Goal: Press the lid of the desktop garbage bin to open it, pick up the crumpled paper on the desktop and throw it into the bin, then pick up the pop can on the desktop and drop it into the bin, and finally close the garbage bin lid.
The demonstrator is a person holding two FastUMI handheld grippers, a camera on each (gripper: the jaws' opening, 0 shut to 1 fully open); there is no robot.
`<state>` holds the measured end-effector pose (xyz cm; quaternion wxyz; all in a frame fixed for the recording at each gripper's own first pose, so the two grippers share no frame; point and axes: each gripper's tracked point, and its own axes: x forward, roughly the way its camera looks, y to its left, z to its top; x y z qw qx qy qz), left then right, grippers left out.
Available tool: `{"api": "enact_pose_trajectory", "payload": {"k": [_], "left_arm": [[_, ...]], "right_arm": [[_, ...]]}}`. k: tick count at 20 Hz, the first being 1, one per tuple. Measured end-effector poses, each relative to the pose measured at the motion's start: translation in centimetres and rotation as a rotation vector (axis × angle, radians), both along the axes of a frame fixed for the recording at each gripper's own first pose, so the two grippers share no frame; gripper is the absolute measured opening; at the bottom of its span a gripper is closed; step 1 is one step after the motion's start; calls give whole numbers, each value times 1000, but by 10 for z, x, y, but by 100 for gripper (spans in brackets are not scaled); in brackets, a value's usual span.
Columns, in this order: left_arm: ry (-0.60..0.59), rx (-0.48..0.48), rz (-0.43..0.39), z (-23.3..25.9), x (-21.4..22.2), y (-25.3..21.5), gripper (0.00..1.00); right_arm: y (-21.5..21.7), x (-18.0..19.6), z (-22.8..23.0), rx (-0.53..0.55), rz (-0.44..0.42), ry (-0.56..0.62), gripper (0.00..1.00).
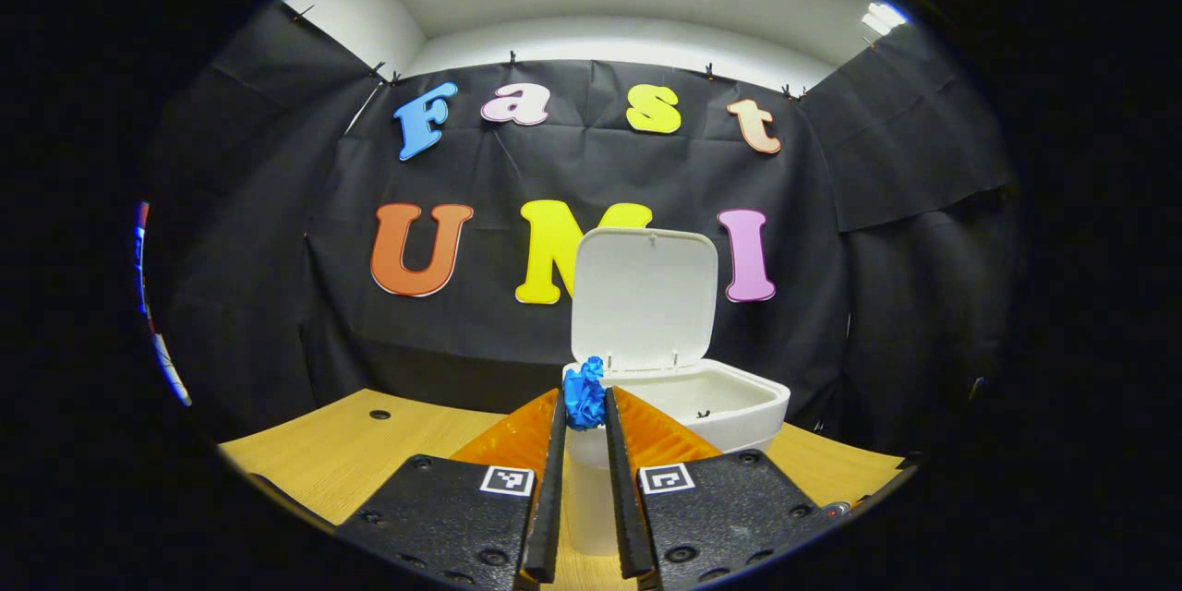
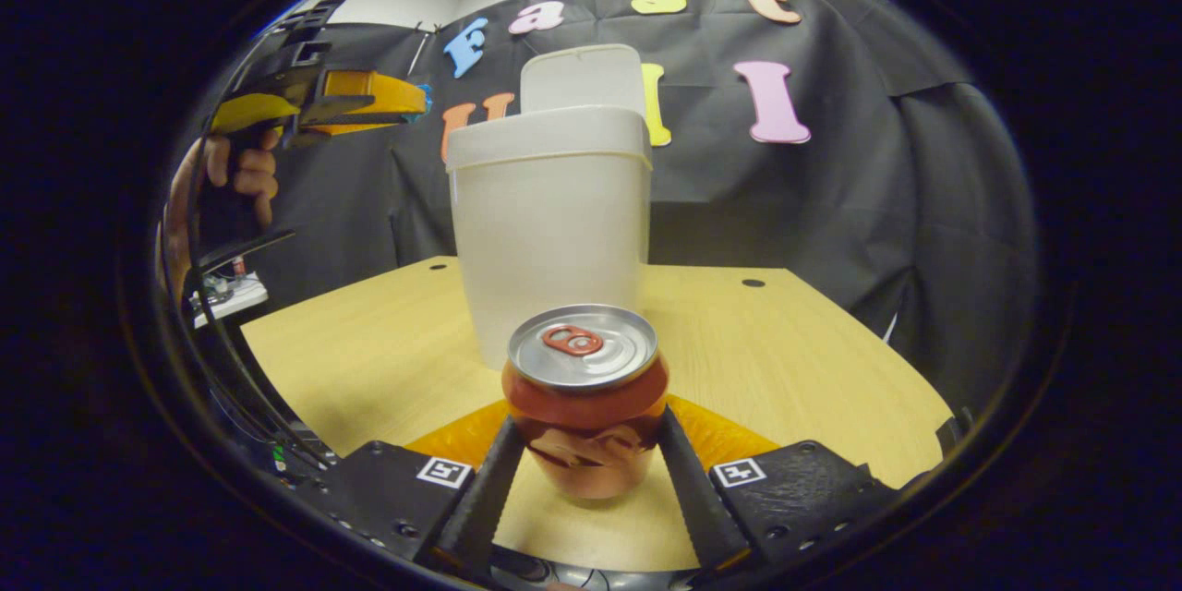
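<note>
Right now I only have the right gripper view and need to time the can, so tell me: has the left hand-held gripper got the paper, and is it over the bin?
Observer: Yes. The left hand-held gripper is shut on the crumpled paper, a blue wad pinched between its fingertips.
Operator: Over the opening yet?
Observer: Not clearly. In the left gripper view the paper sits at the bin's near rim, just short of the cavity.
Operator: Is the lid out of the way?
Observer: The lid stands upright behind the opening, fully open.
Operator: Anything inside already?
Observer: Only a small dark speck shows on the inner wall; the bottom is hidden.
</note>
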<state>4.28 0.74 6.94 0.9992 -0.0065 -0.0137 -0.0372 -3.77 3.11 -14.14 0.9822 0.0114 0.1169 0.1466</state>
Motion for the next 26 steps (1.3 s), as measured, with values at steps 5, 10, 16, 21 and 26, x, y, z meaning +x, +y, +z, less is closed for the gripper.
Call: {"api": "enact_pose_trajectory", "payload": {"k": [5,10,16,21,26], "left_arm": [[-12,-14,-53,17,35,-28,27],[30,-14,-85,4,70,-49,27],[90,10,-100,-11,80,-55,75],[79,22,-86,-8,73,-50,98],[52,27,-60,0,55,-34,98]], "right_arm": [[-21,6,6,19,-35,0,80],[-40,9,6,38,-80,9,80],[-45,11,13,49,-92,-6,80],[-43,13,13,50,-87,0,80],[-47,15,32,34,-89,-29,80]]}}
